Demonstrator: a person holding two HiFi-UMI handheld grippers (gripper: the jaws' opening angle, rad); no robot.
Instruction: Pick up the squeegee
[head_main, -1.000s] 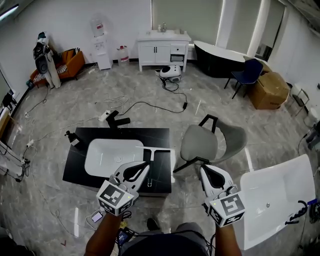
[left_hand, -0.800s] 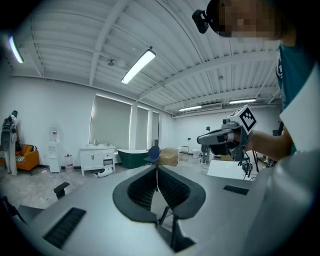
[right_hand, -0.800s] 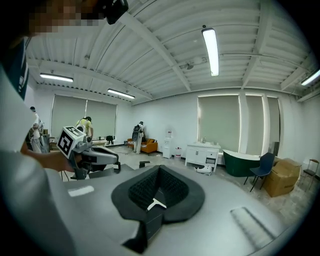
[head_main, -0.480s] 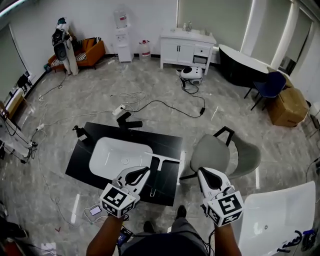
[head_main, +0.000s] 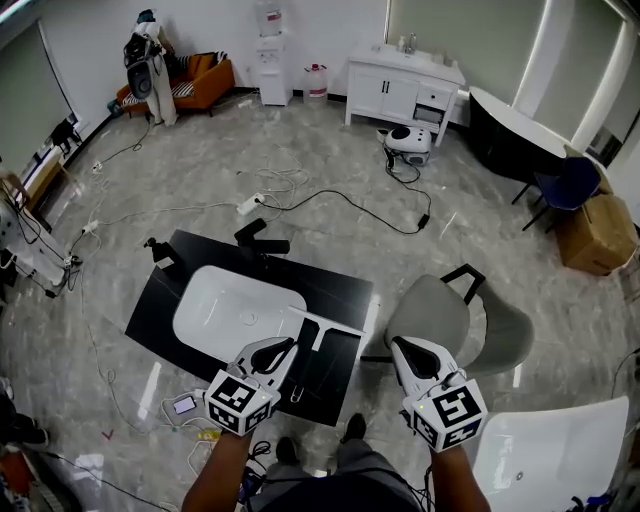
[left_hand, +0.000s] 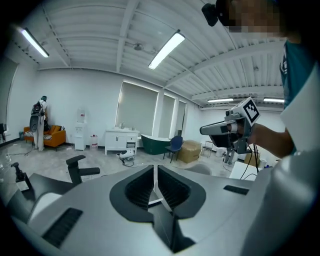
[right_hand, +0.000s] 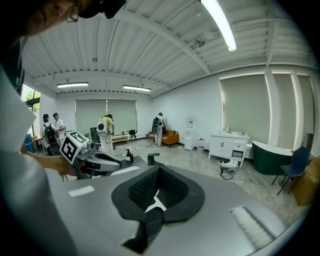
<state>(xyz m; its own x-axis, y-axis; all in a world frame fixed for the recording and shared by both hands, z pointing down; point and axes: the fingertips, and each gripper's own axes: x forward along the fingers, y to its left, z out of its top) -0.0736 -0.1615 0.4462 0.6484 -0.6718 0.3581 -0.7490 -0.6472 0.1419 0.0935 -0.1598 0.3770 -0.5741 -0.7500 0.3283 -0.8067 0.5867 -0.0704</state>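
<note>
1. Squeegee (head_main: 325, 323) lies flat on the black desk (head_main: 335, 285), at the white sink's (head_main: 235, 315) 4 o'clock. Its blade is at the far end and its handle runs toward 6 o'clock, which probably suits a grab from the person's side.
2. Left tool (head_main: 288, 346) hovers just at the handle's 9 o'clock, jaws closed on nothing. It looks best placed to grasp, but must open first.
3. Right tool (head_main: 398, 346), also closed and empty, hangs off the desk at the squeegee's 3 o'clock, near the grey chair (head_main: 440, 315), seemingly kept clear.

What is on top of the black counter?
A white basin, the squeegee flat beside it, a faucet at the far edge. The left gripper covers part of the near edge.
</note>
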